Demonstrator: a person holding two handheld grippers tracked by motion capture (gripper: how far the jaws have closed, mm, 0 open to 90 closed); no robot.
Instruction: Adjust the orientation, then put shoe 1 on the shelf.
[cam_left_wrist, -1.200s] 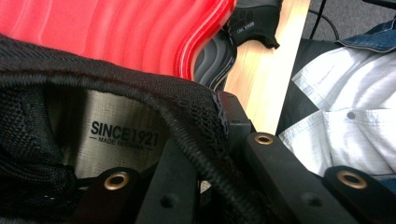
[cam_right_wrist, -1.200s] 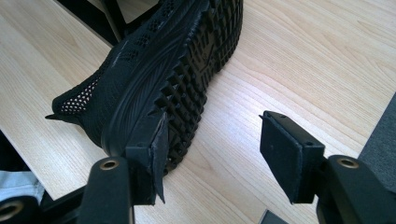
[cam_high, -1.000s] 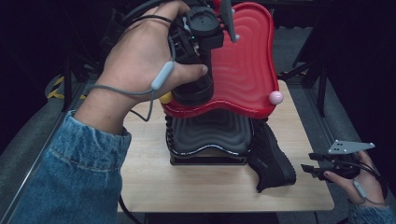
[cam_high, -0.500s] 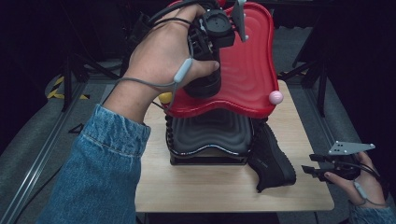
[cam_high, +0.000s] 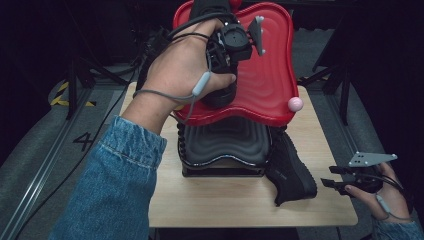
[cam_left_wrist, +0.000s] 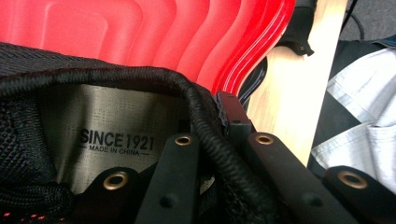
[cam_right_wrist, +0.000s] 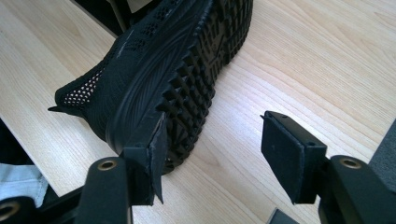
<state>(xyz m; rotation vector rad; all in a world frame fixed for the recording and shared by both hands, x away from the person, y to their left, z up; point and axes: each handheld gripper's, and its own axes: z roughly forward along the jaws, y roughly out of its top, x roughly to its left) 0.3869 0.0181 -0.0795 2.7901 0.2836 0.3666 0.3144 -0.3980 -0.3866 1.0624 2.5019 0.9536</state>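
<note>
Up over the red tray (cam_high: 270, 75), the left gripper (cam_left_wrist: 219, 126) has its jaws pinched on the corded collar of a black shoe (cam_left_wrist: 140, 79); in the left gripper view the rim runs between the two black jaws, with the insole print "SINCE 1921, MADE IN CHINA" just beyond. From the high view the person's left hand (cam_high: 185, 75) wraps that gripper above the middle of the tray, its grey cable looping over the wrist, and part of the shoe shows dark at the tray's far edge. At the near right corner of the table (cam_high: 210, 205), the right gripper (cam_right_wrist: 212, 140) has its jaws spread wide with bare wood between the pads; it is held in the right hand (cam_high: 380, 192) just off the table's right edge. Just ahead of its left jaw lies a second black shoe (cam_right_wrist: 159, 70) on its side, studded sole towards the gripper, leaning against the black tray (cam_high: 225, 150) that sits under the red one. A pink ball (cam_high: 295, 104) rests on the red tray's right near rim. Both sleeves are blue denim
</note>
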